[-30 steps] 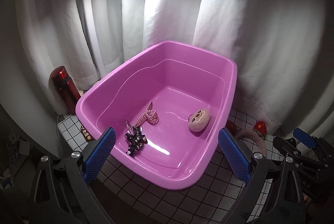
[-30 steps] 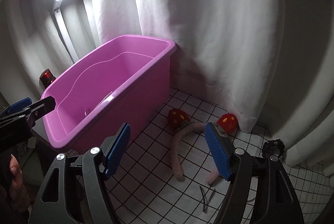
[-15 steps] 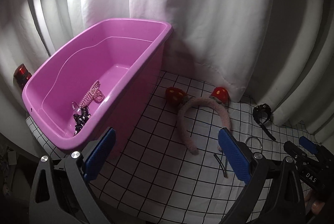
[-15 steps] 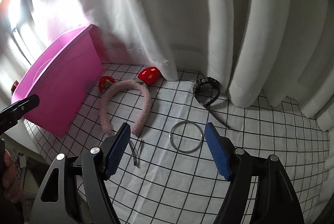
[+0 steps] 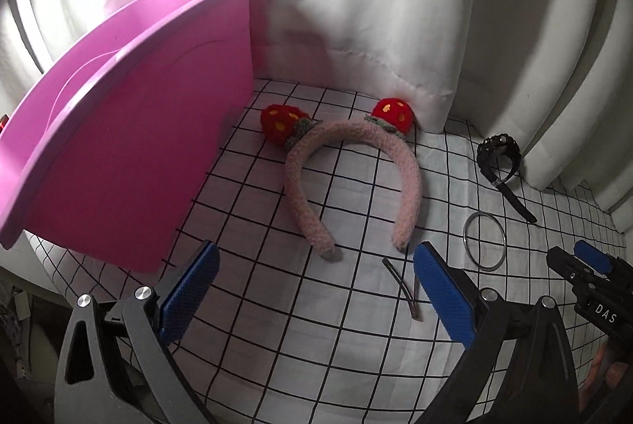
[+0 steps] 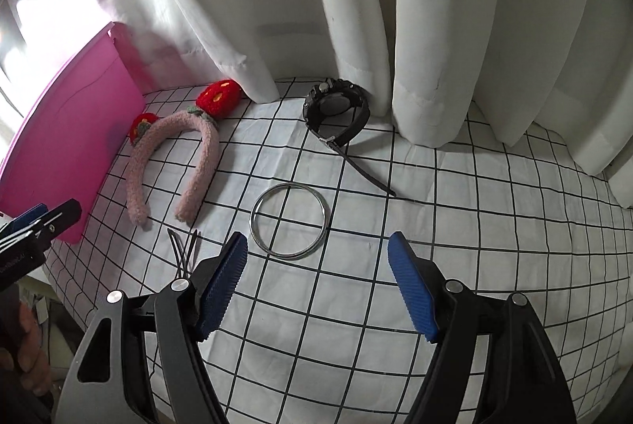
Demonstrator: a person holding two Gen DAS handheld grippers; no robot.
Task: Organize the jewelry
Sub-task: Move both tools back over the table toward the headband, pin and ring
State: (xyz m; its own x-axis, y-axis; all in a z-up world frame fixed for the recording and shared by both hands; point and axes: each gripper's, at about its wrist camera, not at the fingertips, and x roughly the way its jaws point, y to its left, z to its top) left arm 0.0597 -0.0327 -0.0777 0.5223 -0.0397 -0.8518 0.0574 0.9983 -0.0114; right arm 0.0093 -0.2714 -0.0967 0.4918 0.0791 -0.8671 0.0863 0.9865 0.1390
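- Both hand-held grippers tilt steeply down over the desk (image 6: 494,194), which wears a white cloth with a black grid.
- Left hand-held gripper (image 5: 312,289): released, blue pads spread with nothing between them; the two dark hairpins (image 5: 403,285) lie just inside its right pad.
- Right hand-held gripper (image 6: 316,289): likewise released and empty, with the silver bangle (image 6: 290,221) on the cloth just beyond its fingertips.
- Pink fuzzy headband (image 5: 348,182) with two red strawberries lies farther out, open ends toward the grippers, between the bangle and the pink tub (image 5: 130,147) at far left.
- Black watch (image 6: 336,107) sits at the far edge by the white curtain (image 6: 356,8).
- White letters "DAS" show on the right gripper's body in the left wrist view.
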